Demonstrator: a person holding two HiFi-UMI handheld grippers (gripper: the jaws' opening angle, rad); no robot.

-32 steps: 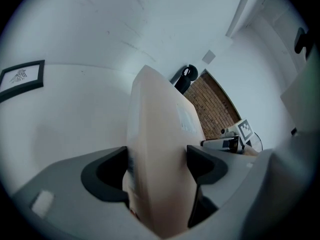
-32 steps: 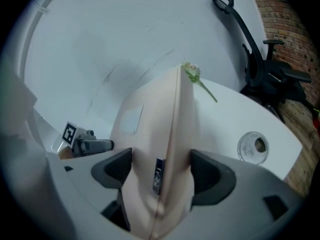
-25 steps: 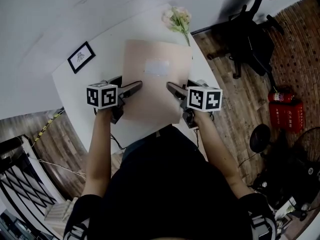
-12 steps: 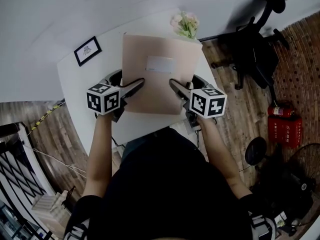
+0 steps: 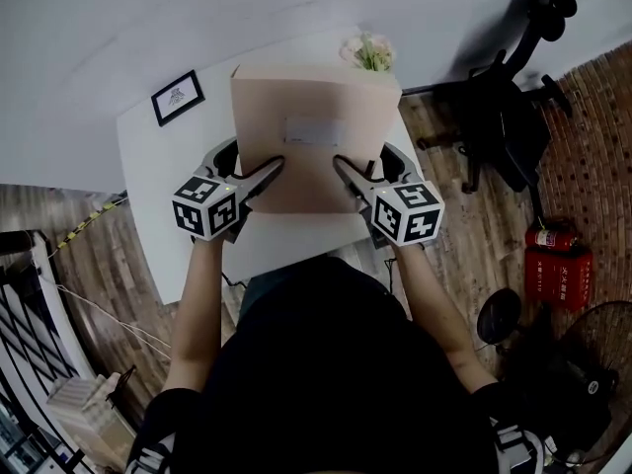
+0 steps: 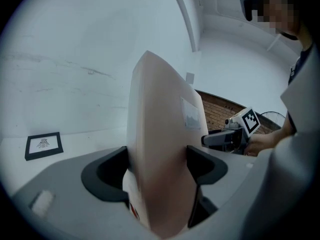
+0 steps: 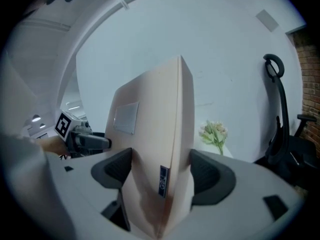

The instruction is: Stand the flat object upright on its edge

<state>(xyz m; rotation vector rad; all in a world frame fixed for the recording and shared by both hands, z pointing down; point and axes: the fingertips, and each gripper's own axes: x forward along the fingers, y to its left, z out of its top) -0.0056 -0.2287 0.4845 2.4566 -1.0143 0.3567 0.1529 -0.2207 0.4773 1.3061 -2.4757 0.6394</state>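
The left gripper (image 5: 265, 174) is clenched on the left side of the flat box (image 5: 314, 117), which is held tilted over the white table (image 5: 158, 205). Its right side is clamped likewise by the right gripper (image 5: 348, 174). The box is spanned between both hands, equally near.

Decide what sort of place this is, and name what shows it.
Probably a small office or studio room: a white table with a framed picture and flowers, what looks like an office chair on a wood floor, and a red fire extinguisher.
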